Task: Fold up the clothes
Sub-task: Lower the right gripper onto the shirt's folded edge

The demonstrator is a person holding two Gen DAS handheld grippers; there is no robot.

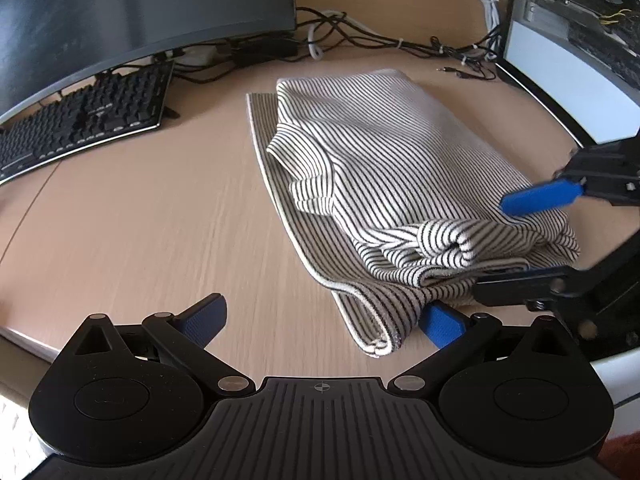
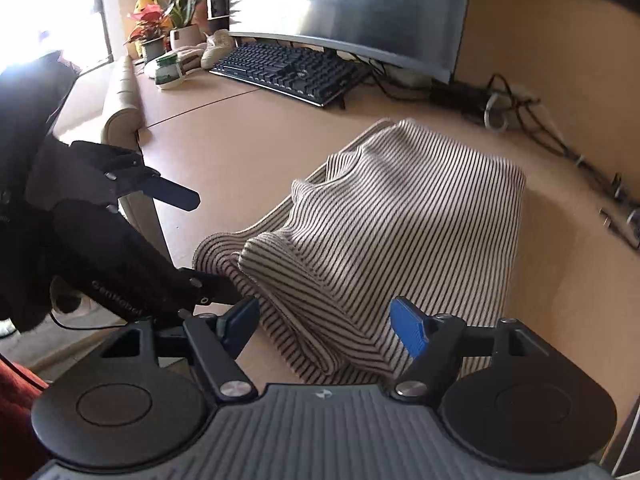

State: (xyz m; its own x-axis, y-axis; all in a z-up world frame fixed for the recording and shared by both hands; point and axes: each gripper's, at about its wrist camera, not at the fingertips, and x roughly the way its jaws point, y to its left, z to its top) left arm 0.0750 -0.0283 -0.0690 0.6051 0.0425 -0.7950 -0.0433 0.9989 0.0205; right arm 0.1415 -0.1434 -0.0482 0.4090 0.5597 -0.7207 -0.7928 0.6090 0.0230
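Both grippers we hold stand wide open, gripping nothing: the left (image 1: 322,320) at the near edge of the folded shirt (image 1: 384,168), the right (image 2: 324,330) straddling its near end. It lies on our wooden desk (image 1: 140,216), before keyboard (image 1: 84,120) and monitor (image 1: 120,12).

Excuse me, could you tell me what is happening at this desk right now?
A person with two handheld grippers is folding a striped top on the wooden desk. It lies folded into a bundle. The left gripper is open at its near corner; the right gripper is open around its near edge, gripping nothing yet.
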